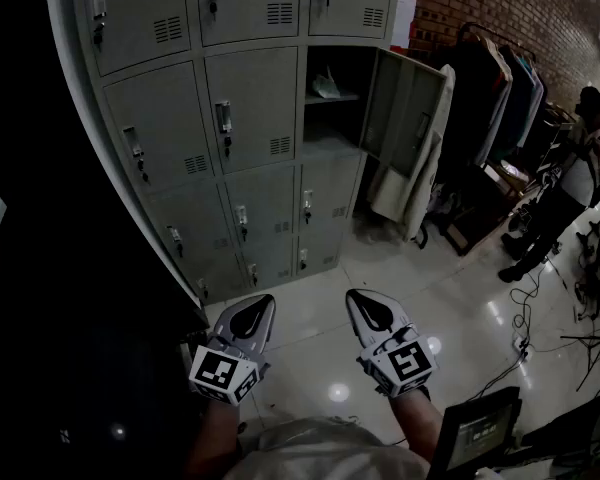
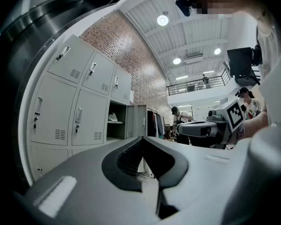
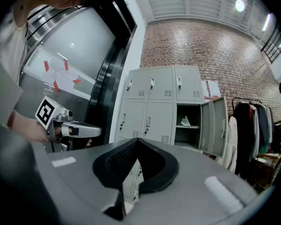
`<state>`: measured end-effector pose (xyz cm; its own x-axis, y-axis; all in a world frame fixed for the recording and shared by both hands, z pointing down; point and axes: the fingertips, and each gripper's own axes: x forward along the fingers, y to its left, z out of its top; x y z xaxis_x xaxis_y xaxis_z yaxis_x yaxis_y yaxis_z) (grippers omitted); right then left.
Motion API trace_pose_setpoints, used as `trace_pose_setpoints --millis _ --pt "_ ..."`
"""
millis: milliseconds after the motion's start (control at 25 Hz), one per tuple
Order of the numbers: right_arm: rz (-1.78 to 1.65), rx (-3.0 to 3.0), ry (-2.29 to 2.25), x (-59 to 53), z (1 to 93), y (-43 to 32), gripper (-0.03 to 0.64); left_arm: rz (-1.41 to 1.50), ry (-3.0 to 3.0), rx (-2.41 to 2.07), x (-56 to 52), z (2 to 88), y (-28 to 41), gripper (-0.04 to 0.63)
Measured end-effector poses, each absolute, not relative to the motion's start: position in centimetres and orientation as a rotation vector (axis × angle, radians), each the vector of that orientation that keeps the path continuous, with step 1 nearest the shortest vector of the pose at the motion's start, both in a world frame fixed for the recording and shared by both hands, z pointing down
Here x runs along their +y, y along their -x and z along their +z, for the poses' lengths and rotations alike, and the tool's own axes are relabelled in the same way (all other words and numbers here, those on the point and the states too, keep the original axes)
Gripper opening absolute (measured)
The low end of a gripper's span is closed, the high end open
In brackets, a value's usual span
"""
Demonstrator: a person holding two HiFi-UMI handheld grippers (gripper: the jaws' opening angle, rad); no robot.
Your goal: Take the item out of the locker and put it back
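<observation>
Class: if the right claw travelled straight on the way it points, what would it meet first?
Probably a closed locker door, left of the open locker; depth is unclear.

The item (image 1: 325, 86) lies on the inner shelf of the open compartment (image 1: 332, 118) in the right column of the lockers (image 1: 230, 118), and the compartment's door (image 1: 405, 108) is swung out to the right. Right of the door a clothes rack (image 1: 505, 78) stands before the brick wall (image 1: 520, 8), with a person (image 1: 578, 168) farther right. The left gripper (image 1: 263, 306) and right gripper (image 1: 355, 300) sit side by side, well apart from the lockers.
</observation>
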<state>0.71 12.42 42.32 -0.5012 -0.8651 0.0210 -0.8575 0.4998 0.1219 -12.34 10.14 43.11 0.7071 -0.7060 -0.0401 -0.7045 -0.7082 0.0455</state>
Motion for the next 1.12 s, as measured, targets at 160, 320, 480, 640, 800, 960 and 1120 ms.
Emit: trace_pose_setpoints --millis 160,320,480,640,800,960,1120 --pt "-0.140 -2.642 -1.540 10.4 43.3 -0.4 0.000 -0.068 -2.864 -1.230 8.3 44.0 13.8 0.005" --pt "-0.130 -2.653 -1.548 7.1 44.0 -1.1 0.000 -0.050 -2.854 -1.234 5.7 45.5 13.6 0.005" --pt "-0.138 -2.692 -1.518 1.7 44.6 -1.9 0.000 -0.037 -2.845 -1.278 1.0 46.1 12.7 0.005" --pt "-0.191 -2.739 -1.475 -6.1 44.0 -3.6 0.000 -0.056 -2.850 -1.333 -6.4 45.7 10.7 0.005" --pt "-0.239 -2.763 -1.445 -15.0 41.9 -7.0 0.000 -0.083 -2.860 -1.370 -14.9 43.6 7.2 0.005" --pt "-0.274 -2.773 -1.408 -22.9 40.0 -10.1 0.000 -0.091 -2.864 -1.400 -22.6 41.6 3.9 0.005" --pt "-0.242 -2.772 -1.399 -28.7 39.8 -11.8 0.000 -0.070 -2.861 -1.397 -28.1 41.4 1.9 0.005"
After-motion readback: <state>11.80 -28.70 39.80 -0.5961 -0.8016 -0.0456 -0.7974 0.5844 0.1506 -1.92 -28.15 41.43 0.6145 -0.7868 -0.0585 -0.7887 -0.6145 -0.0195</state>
